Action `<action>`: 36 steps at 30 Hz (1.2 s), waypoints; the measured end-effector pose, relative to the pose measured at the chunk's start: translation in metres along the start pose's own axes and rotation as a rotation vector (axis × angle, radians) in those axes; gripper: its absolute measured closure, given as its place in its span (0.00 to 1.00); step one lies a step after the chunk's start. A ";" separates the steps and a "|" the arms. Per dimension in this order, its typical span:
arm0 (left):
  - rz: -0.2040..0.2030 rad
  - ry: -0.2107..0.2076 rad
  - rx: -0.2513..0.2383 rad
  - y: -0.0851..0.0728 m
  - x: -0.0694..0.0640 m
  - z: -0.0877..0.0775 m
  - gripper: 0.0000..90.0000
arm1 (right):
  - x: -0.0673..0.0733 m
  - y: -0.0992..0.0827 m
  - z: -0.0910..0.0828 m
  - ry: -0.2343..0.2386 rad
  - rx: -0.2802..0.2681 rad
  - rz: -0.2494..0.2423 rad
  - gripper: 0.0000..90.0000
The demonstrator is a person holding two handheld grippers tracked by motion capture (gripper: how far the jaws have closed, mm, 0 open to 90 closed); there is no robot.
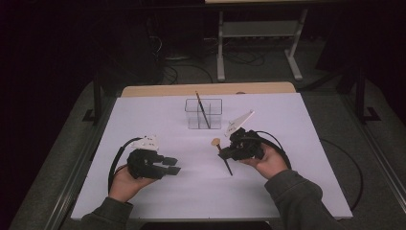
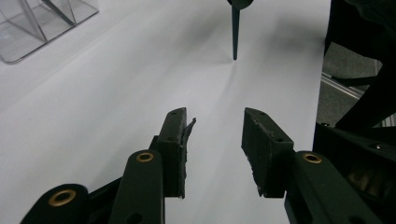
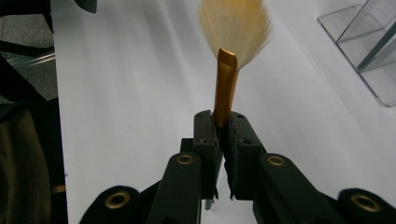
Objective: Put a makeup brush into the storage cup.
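Observation:
A brush with a pale fan of bristles [image 3: 236, 23], a gold ferrule [image 3: 225, 84] and a dark pointed handle [image 1: 227, 165] is clamped in my right gripper [image 3: 223, 122]. The jaws press on the ferrule's base. In the high view the right gripper [image 1: 223, 152] holds it low over the white sheet, handle tip toward the person. My left gripper [image 2: 214, 135] stands open with nothing between its jaws. It sits at the left of the sheet [image 1: 172, 165], pointing toward the brush's handle tip [image 2: 235, 32].
A clear two-part holder [image 1: 191, 115] stands at the back middle of the white sheet [image 1: 287, 143], with a second dark-handled brush [image 1: 202, 110] leaning in it. The holder [image 3: 369, 51] lies right of the held brush and, in the left gripper view [image 2: 28, 32], upper left.

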State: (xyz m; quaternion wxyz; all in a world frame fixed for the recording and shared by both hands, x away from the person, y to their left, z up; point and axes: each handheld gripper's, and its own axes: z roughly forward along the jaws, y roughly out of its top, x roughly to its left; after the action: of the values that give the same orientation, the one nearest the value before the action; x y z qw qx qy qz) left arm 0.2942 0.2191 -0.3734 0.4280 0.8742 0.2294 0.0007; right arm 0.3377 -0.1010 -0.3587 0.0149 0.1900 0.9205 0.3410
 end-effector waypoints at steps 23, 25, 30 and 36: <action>-0.037 0.055 -0.017 -0.021 0.006 -0.003 0.61 | -0.011 0.006 -0.008 -0.008 -0.002 0.010 0.92; -0.037 0.060 -0.019 -0.022 0.006 -0.004 0.60 | -0.011 0.007 -0.009 -0.007 0.003 0.017 0.92; -0.034 0.068 -0.020 -0.023 0.005 -0.004 0.58 | -0.013 0.008 -0.012 -0.012 0.001 0.019 0.92; -0.036 0.073 -0.029 -0.024 0.005 -0.006 0.57 | -0.016 0.009 -0.014 -0.015 -0.001 0.023 0.92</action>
State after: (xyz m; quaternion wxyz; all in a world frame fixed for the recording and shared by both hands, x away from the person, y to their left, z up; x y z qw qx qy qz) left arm 0.2875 0.2384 -0.3888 0.4319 0.8629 0.2607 0.0284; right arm 0.3534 -0.1093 -0.3435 0.0178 0.2031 0.9179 0.3403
